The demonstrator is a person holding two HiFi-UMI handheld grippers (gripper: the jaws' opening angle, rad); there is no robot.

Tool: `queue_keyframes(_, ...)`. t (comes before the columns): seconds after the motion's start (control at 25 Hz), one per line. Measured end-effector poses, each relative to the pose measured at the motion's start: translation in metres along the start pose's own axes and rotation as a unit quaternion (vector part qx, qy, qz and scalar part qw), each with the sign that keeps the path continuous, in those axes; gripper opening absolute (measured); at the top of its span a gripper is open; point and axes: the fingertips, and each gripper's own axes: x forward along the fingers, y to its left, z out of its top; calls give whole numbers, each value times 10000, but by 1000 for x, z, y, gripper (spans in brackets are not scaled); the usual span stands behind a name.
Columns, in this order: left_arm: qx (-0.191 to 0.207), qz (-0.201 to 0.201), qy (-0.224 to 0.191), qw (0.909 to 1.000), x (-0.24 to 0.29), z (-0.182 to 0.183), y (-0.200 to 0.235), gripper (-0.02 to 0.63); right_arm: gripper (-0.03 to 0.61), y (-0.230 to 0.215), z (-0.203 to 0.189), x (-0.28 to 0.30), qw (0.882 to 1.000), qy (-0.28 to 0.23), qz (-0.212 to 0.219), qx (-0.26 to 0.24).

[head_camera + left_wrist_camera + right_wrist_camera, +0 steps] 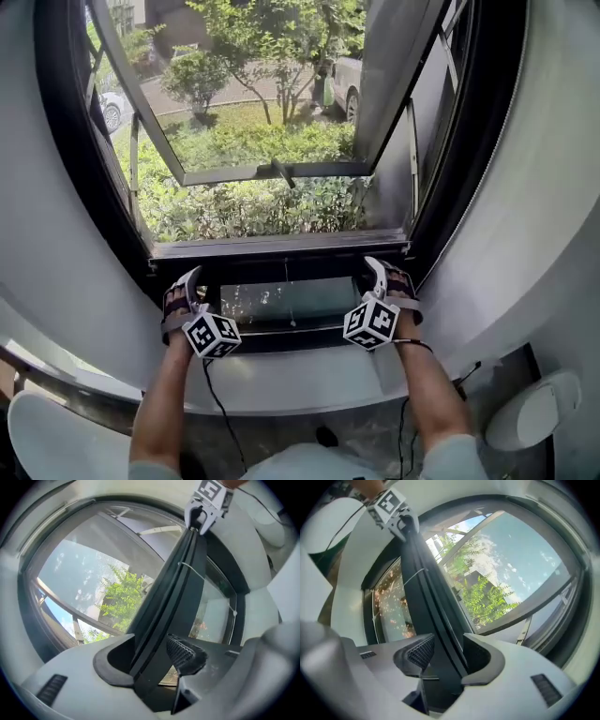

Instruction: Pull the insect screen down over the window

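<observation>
The insect screen's dark bottom bar (281, 269) runs across the low end of the window opening, just above the lower glass pane (281, 305). My left gripper (190, 278) clamps the bar's left end and my right gripper (377, 267) its right end. In the left gripper view the bar (173, 592) fills the gap between the jaws of my left gripper (150, 660), with the ribbed pad (185, 653) against it. The right gripper view shows the same bar (426, 588) pinched in my right gripper (445, 656). A thin cord crosses the bar's middle.
The window sash (262, 173) is swung outward over green bushes (244, 206). Parked cars stand beyond. White curved wall frames the window on both sides. A cable (220, 403) hangs below the left hand, and a white rounded object (534, 412) sits at lower right.
</observation>
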Motion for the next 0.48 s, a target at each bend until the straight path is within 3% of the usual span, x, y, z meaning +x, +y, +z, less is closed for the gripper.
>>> queue_keyframes(0.08,-884,-59,-236,9958,-15,9,3,205,193,0,12,-16,9962,-251,19,832)
queue_keyframes(0.12,-1413,-111,-349,9893,-23,12,5,170,193,2,18,-25,9906,-377,62,1311)
queue_keyframes(0.2,-2530,-303,-581,9652,-41,16,8,83,176,6,28,-44,9708,-602,173,2315)
queue_keyframes(0.28,-3490,-494,-847,9320,-63,16,12,41,133,12,34,-64,9401,-783,287,3307)
queue_keyframes(0.32,-3815,-522,-966,9178,-75,15,15,23,107,16,36,-74,9228,-865,333,3739)
queue_keyframes(0.4,-4180,-536,-1157,8994,-99,14,18,15,43,27,38,-94,8957,-1011,376,4314)
queue_keyframes(0.48,-4387,-694,-1304,8864,-122,14,11,14,12,41,45,-116,8824,-1120,353,4556)
